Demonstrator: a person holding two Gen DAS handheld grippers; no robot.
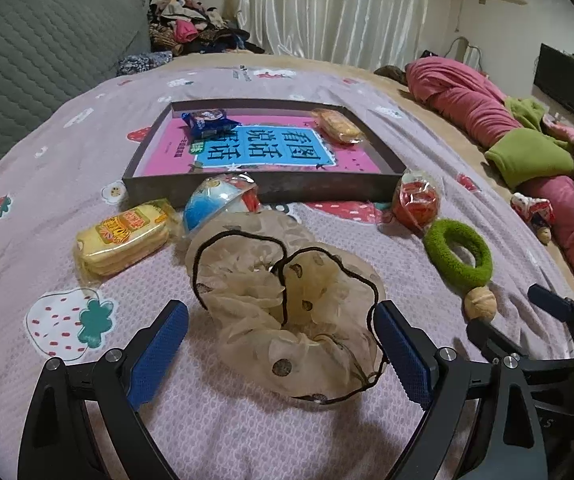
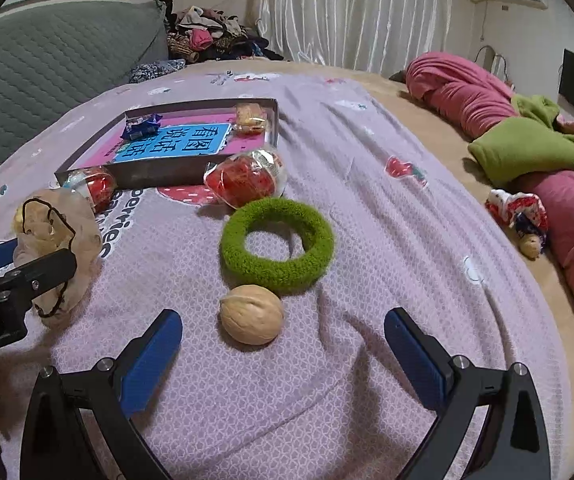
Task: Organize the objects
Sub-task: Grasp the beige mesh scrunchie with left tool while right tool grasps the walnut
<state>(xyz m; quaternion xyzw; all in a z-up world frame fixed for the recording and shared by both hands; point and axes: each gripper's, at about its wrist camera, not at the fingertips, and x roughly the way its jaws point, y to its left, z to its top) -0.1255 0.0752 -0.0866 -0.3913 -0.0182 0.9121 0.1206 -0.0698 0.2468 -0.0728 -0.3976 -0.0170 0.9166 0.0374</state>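
Straddling sheer scrunchie, left tongs gape; right tongs gape, walnut ahead.

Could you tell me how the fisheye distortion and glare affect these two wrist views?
Left wrist view: the bed bows into a dome, the tray edges curve, and the plastic on the blue ball pack glints. Right wrist view: same bowing and dark corners; the curtain shines, while the walnut looks sharp.
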